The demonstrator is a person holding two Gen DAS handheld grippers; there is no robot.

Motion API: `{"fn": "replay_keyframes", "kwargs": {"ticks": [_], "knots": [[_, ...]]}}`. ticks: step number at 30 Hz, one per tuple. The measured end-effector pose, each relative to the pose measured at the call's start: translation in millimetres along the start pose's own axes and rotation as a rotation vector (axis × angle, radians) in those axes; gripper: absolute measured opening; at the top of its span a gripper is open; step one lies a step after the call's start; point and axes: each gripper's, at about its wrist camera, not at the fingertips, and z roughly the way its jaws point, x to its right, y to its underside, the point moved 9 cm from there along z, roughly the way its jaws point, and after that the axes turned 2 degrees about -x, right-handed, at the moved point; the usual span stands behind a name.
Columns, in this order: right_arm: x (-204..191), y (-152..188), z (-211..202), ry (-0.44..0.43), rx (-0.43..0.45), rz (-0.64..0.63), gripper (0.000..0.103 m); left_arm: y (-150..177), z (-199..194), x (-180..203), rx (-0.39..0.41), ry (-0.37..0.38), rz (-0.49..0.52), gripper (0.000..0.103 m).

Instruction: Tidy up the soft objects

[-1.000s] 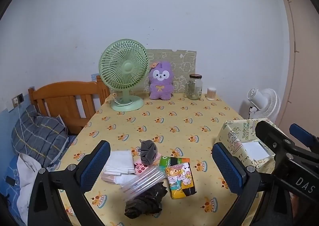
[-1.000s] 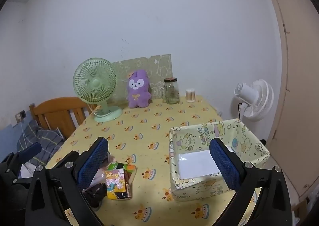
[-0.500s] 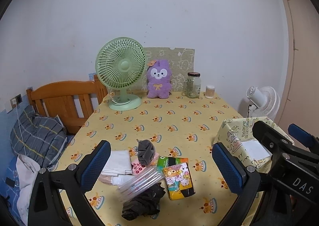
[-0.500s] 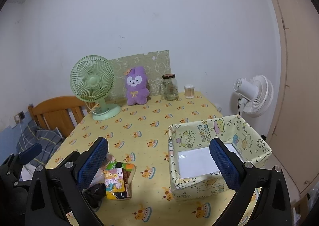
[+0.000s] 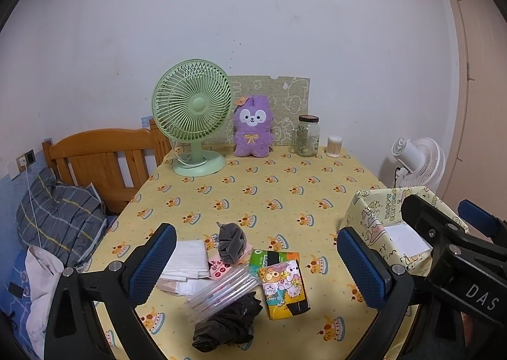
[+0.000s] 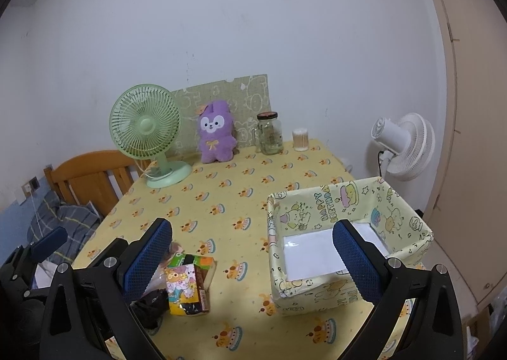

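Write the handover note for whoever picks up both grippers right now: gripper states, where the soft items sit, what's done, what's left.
Left gripper: open, empty, above the pile.
Right gripper: open, empty, near the fabric box.
Pile at the near table edge: white cloth, grey scrunchie, cartoon tissue pack, black bag.
Box holds only a white sheet.
Nothing sorted yet; every pile item is left to do.
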Motion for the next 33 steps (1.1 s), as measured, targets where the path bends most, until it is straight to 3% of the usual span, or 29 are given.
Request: {"fn": "replay_keyframes", "kwargs": {"ticks": [33], "knots": [[-4.9,-2.7,-3.9,-0.016,0.013,-0.018,0.096,-5.6,-5.0,-3.9,0.012,-0.004,-0.006,0.100]]}}
